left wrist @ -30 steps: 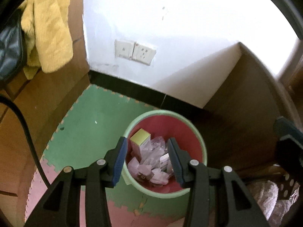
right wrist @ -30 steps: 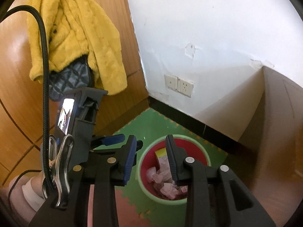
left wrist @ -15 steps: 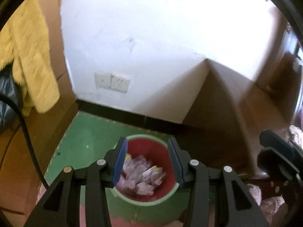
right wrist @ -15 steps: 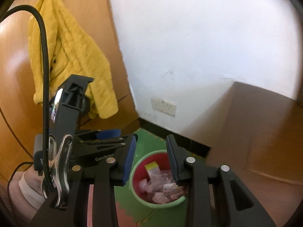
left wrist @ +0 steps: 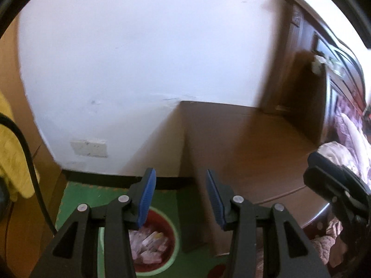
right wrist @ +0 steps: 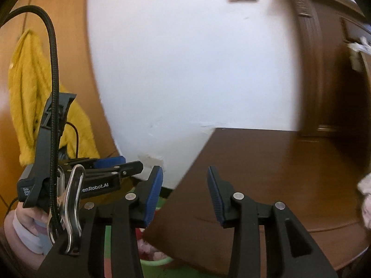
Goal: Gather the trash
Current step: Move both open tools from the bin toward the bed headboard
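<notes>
In the left wrist view your left gripper (left wrist: 178,199) stands with its jaws apart and nothing between the blue pads; it holds no trash, so I judge that the step in hand is to go and look for the next piece; keep this gripper empty and its jaws as they are, and turn it toward the wooden table (left wrist: 250,143) and the bedding (left wrist: 334,155) at the right, where more litter may lie, though I see none clearly in this blurred picture; the trash bin (left wrist: 172,252) sits low on the green floor mat (left wrist: 92,199), near the corner of the white wall, partly behind the left finger; it is red inside with a pale green rim, and it holds crumpled pinkish wrappers and small packets, already a good heap. In the right wrist view your right gripper (right wrist: 184,195) is opening and nothing is between its jaws; let it open fully before you reach for anything; here only a piece of the bin's green rim (right wrist: 157,260) and some pink wrappers show, below the table edge, and the left gripper (right wrist: 109,169) is just beside at the left, so keep the two apart.
</notes>
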